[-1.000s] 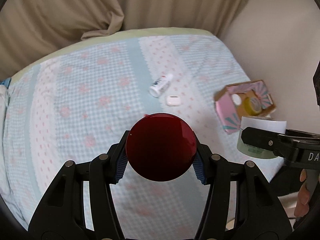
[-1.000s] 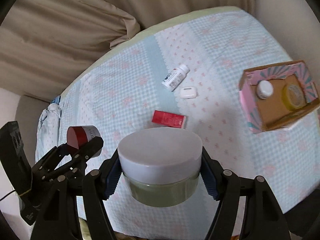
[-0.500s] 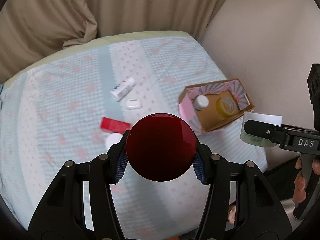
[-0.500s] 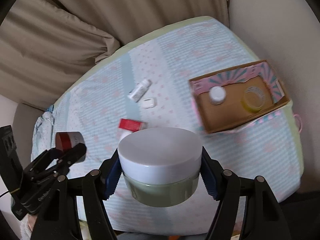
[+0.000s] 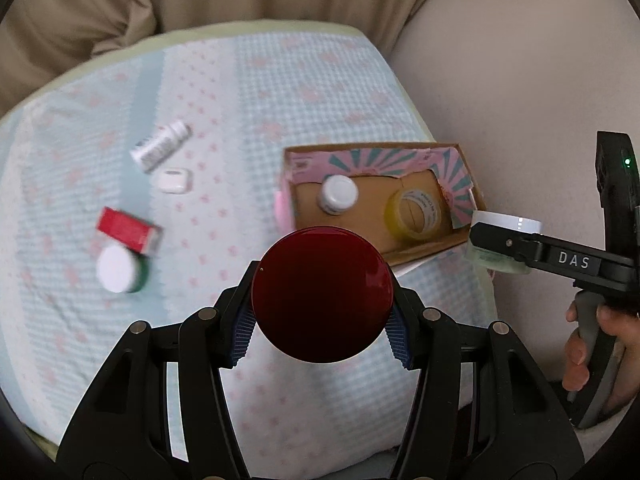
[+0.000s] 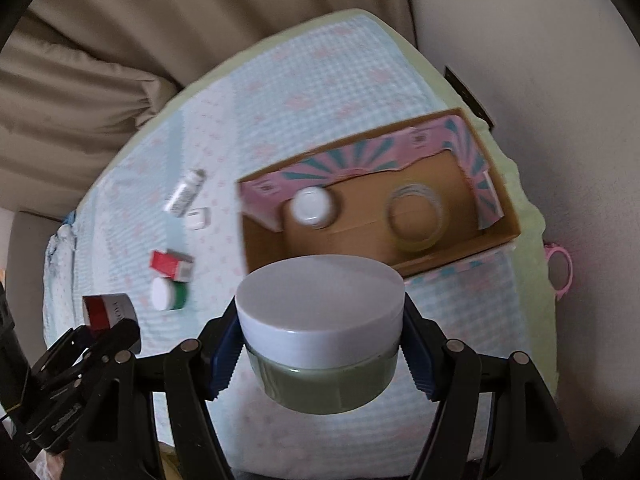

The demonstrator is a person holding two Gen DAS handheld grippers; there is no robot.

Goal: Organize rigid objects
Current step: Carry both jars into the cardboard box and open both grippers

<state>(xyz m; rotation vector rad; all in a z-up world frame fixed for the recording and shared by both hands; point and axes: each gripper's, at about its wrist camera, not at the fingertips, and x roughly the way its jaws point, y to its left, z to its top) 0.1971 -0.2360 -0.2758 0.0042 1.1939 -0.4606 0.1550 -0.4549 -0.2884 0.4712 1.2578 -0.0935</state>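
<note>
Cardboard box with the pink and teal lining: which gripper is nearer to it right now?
Right. The right gripper, holding the white-lidded green jar, hovers at the cardboard box's near right corner; the left gripper, holding the dark red round-lidded jar, sits further back.

- Jar lid was dark red.
- Cream jar was pale green with a white lid.
- Box showed pink and teal rays outside, brown inside.
- Bedspread was pale blue gingham with pink flowers.

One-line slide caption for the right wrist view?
Right gripper holds a white-lidded green jar above the bed, short of the cardboard box containing a white-capped bottle and tape roll.
</note>
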